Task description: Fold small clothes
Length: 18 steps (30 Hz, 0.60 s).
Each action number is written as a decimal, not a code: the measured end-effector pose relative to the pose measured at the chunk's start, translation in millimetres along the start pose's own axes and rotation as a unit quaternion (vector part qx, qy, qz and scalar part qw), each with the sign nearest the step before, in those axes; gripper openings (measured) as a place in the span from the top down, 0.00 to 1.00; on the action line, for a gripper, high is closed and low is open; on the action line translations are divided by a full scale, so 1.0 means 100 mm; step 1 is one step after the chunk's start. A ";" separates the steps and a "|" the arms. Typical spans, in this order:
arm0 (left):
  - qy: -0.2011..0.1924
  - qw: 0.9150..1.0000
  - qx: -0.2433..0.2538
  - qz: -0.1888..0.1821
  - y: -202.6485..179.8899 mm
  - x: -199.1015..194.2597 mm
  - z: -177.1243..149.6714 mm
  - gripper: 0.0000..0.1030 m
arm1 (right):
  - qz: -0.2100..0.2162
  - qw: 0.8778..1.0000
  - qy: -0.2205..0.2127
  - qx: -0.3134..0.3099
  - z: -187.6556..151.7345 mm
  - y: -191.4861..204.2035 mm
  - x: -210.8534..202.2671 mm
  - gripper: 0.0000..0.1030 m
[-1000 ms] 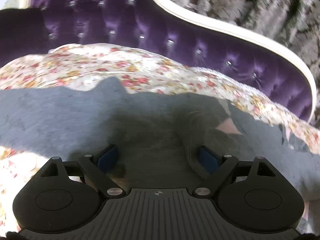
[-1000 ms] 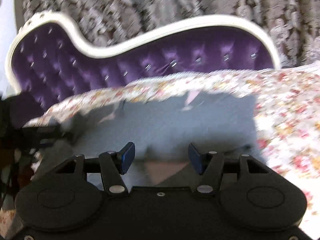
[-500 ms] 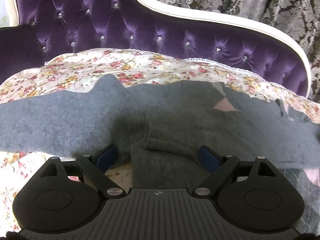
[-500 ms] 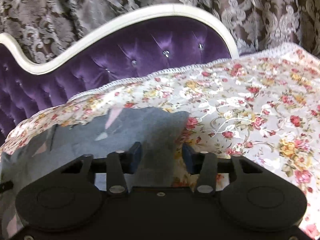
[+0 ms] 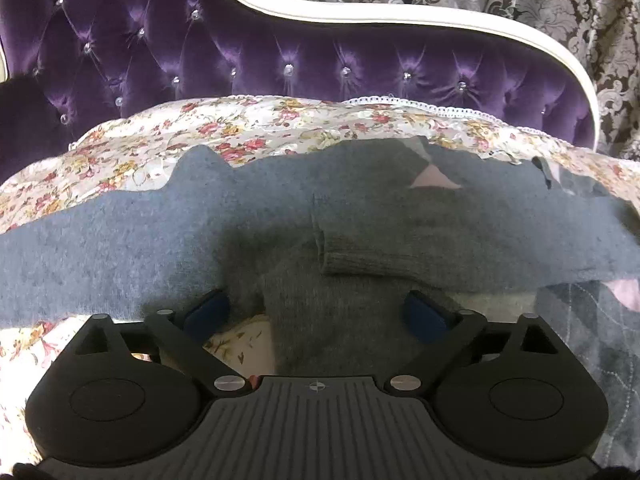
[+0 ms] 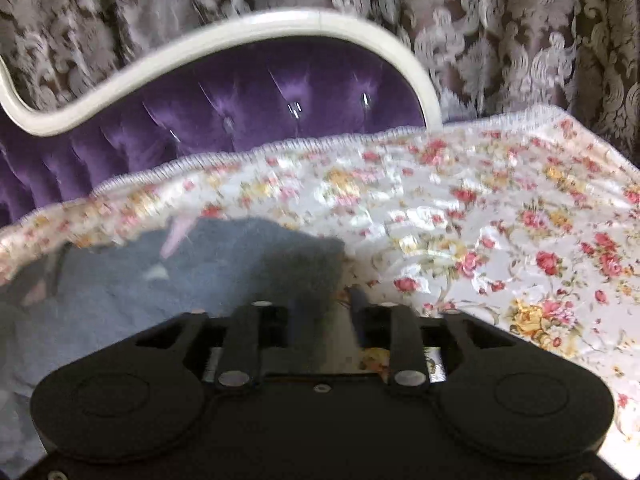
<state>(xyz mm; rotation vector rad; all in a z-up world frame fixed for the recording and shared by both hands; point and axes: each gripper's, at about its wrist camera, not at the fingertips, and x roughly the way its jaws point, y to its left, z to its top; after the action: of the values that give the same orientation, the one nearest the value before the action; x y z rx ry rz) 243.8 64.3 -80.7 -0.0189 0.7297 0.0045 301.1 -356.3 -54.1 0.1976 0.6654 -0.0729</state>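
Note:
A grey knit sweater [image 5: 168,236] lies spread across the floral bedspread [image 5: 248,128]. One sleeve with a ribbed cuff [image 5: 360,264] is folded over the body. My left gripper [image 5: 320,314] is open, its blue pads either side of the folded sleeve, low over the cloth. In the right wrist view the sweater [image 6: 168,276] lies at the left. My right gripper [image 6: 326,320] has its fingers drawn close together on the sweater's right edge; the view is blurred.
A purple tufted headboard [image 5: 280,56] with a white frame [image 5: 360,12] rises behind the bed. Patterned curtains [image 6: 520,40] hang behind it. Bare floral bedspread [image 6: 500,232] spreads to the right of the sweater.
My right gripper swung right to the sweater's right edge and narrowed its fingers onto the cloth. My left gripper pulled back slightly, showing the folded sleeve; it stays open.

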 end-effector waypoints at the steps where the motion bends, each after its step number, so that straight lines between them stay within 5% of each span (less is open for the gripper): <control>1: 0.002 1.000 -0.003 -0.001 0.01 0.01 0.00 0.03 | 0.003 1.000 -0.008 -0.002 0.01 0.04 -0.07 0.45; 8: 0.033 0.999 0.004 -0.023 0.05 -0.05 0.06 0.02 | 0.087 0.996 -0.021 0.004 -0.17 0.43 -0.63 0.27; 12: 0.030 0.998 -0.038 -0.050 0.31 -0.26 -0.09 0.02 | 0.135 0.991 -0.006 -0.020 -0.45 0.78 -0.88 0.23; 18: -0.002 0.991 -0.131 -0.037 1.06 -0.65 -0.34 0.02 | 0.184 0.982 0.014 -0.048 -0.89 1.16 -1.16 0.20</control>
<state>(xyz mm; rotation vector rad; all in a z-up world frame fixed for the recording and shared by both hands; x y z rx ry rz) 171.5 170.0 -64.2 -0.2976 0.7199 0.0288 170.9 -224.0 -32.6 0.2260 0.6492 0.3176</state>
